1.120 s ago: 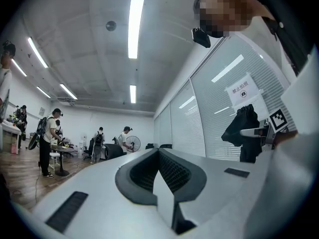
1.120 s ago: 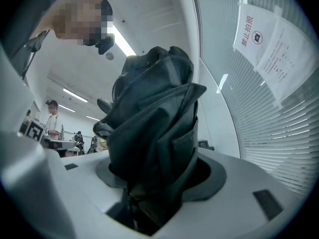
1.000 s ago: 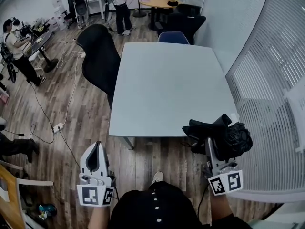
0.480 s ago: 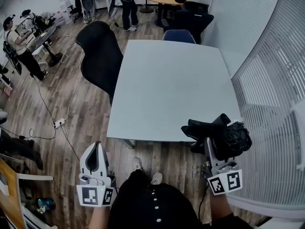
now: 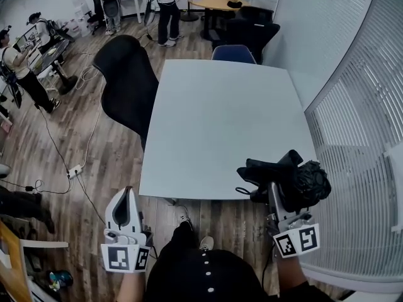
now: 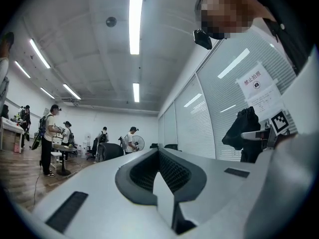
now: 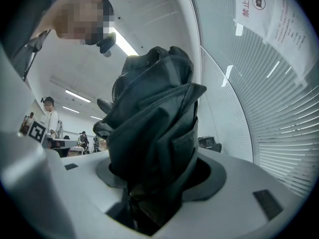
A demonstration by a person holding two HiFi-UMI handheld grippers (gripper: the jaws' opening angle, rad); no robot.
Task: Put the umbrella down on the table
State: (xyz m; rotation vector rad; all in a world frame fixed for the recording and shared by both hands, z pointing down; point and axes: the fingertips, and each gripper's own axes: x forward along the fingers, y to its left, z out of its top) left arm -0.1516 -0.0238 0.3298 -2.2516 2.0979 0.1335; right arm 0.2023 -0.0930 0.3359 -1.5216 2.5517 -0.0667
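A folded black umbrella (image 5: 296, 178) is clamped in my right gripper (image 5: 281, 192), held in the air just off the near right corner of the pale grey table (image 5: 214, 124). In the right gripper view the bundled black fabric of the umbrella (image 7: 154, 128) fills the space between the jaws of the right gripper (image 7: 149, 195). My left gripper (image 5: 128, 197) hangs over the wooden floor, below and left of the table's near edge, with its jaws together and nothing in them. From the left gripper (image 6: 158, 156) the umbrella (image 6: 244, 128) shows as a dark shape at the right.
A black office chair (image 5: 129, 80) stands at the table's left side and a blue chair (image 5: 232, 52) at its far end. A glass wall with blinds (image 5: 359, 137) runs along the right. Cables and a power strip (image 5: 74, 167) lie on the floor at left. People stand at the back.
The table's near edge has come closer to me and both grippers have moved toward it. The right gripper's hold on the umbrella is unchanged.
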